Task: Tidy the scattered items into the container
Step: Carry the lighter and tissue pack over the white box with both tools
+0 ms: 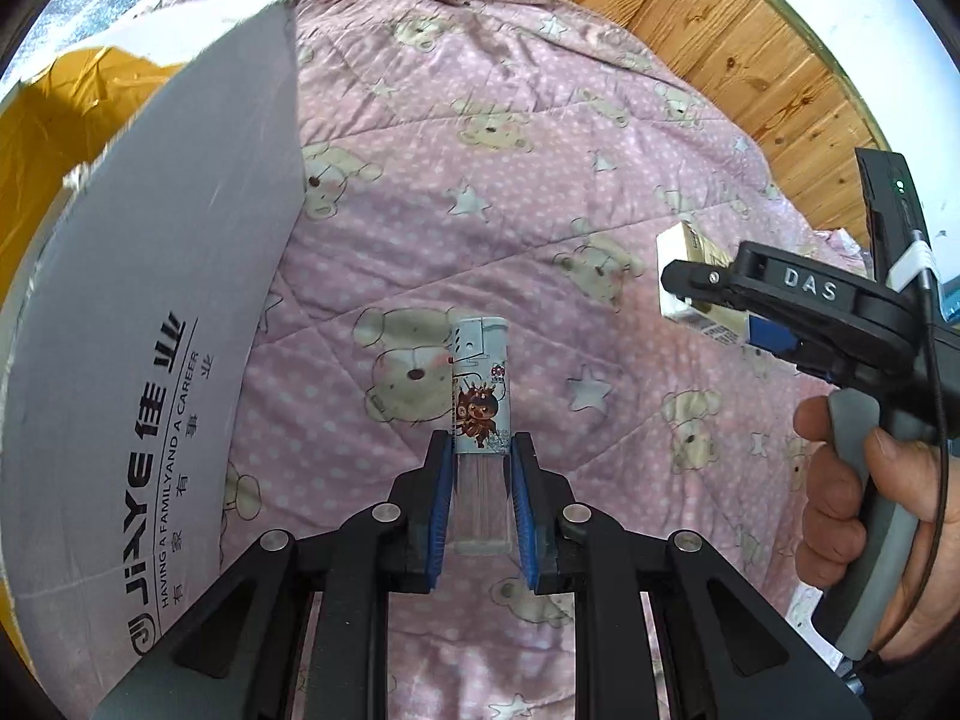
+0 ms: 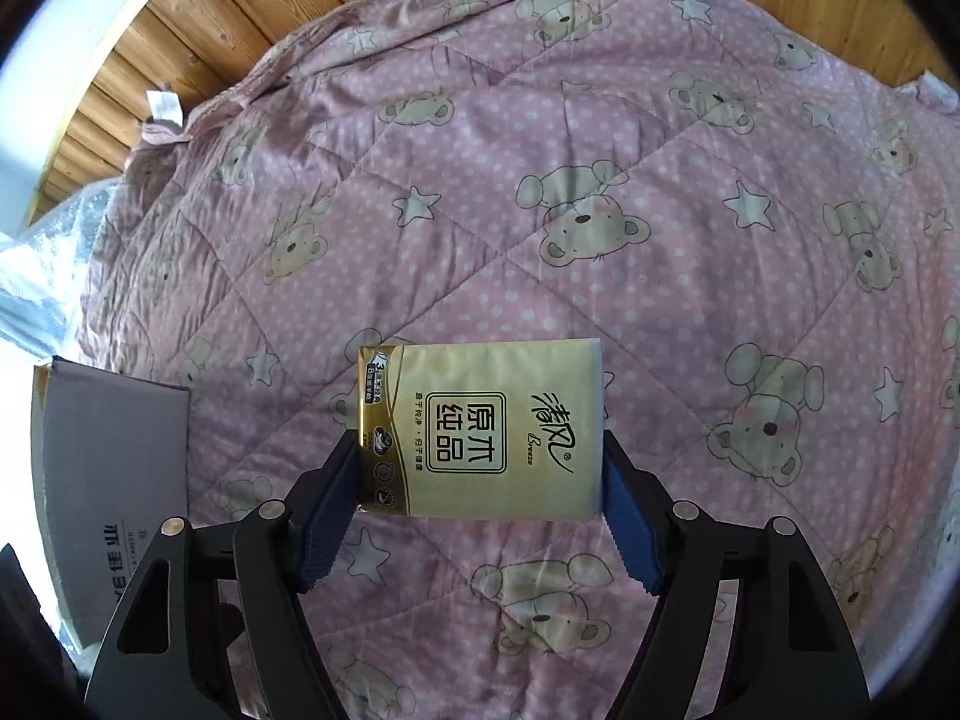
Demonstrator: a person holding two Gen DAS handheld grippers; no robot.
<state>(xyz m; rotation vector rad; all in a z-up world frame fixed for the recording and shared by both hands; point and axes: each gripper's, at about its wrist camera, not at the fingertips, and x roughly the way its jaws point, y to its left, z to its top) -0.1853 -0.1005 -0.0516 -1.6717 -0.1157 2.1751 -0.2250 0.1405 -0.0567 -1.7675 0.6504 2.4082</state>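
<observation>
My left gripper (image 1: 480, 450) is shut on a lighter (image 1: 480, 384) with a cartoon print, held upright above the pink bear quilt (image 1: 510, 180). A grey cardboard box (image 1: 150, 300) with an open flap stands close at the left. My right gripper (image 2: 480, 450) is shut on a yellow tissue pack (image 2: 486, 426), held level over the quilt (image 2: 540, 210). The same right gripper (image 1: 684, 288) with the tissue pack (image 1: 696, 252) shows at the right edge of the left wrist view, a hand (image 1: 852, 480) on its handle. The box (image 2: 114, 450) sits at the lower left in the right wrist view.
A wooden plank wall (image 1: 690, 18) runs behind the bed. Yellow lining (image 1: 54, 138) shows inside the box. Bubble wrap (image 2: 54, 252) lies by the box at the left. A white tag (image 2: 163, 105) sticks out at the quilt's far corner.
</observation>
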